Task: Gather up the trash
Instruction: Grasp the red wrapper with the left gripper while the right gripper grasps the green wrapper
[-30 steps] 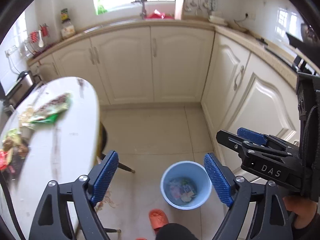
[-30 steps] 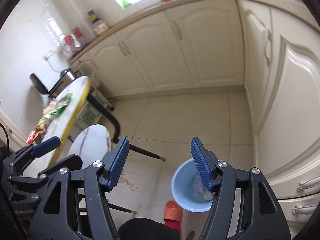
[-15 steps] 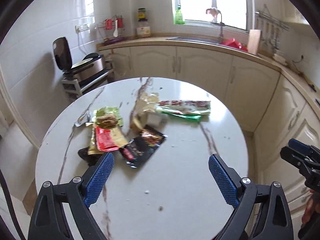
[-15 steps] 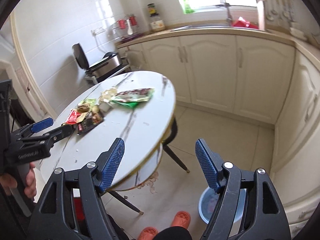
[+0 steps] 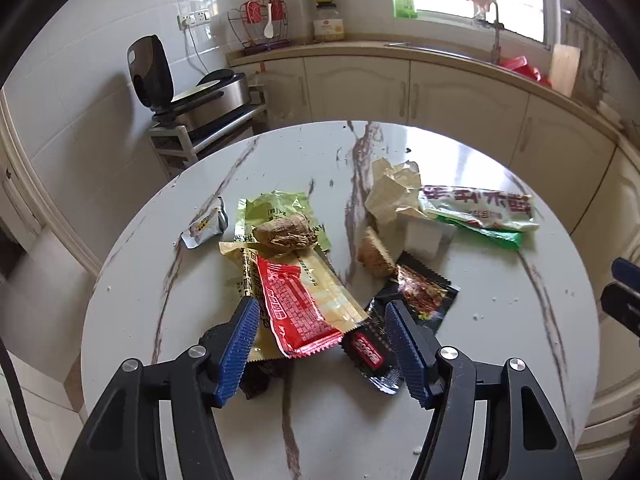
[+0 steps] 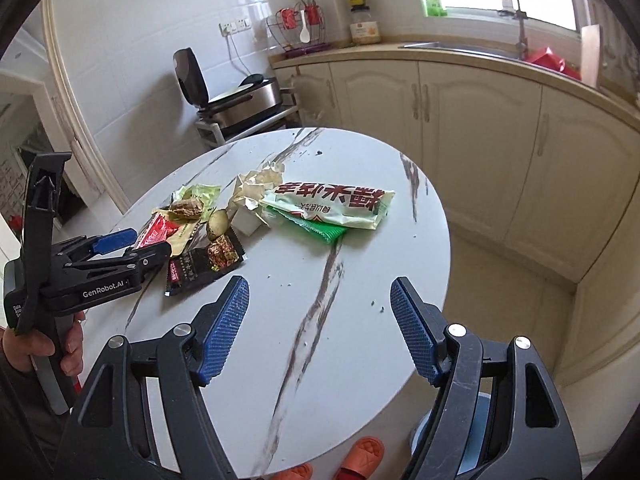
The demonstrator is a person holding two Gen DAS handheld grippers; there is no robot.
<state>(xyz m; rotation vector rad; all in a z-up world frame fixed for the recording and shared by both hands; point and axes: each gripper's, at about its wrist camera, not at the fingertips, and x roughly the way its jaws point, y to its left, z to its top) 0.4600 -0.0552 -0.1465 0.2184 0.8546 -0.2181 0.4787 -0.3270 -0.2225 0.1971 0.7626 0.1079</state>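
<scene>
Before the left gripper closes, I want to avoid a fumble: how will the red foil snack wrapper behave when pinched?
The red foil snack wrapper lies flat and creased, so probably light and floppy. Its glossy film may slip between pads. It overlaps a yellow wrapper, which might drag along.

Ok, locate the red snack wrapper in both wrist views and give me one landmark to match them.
Left wrist: the red snack wrapper lies low and centre, on the table between the left gripper's open fingers.
Right wrist: the wrapper is at mid-left, partly hidden behind the left gripper.
Shared landmark: the long green and white packet on the table's far side.
</scene>
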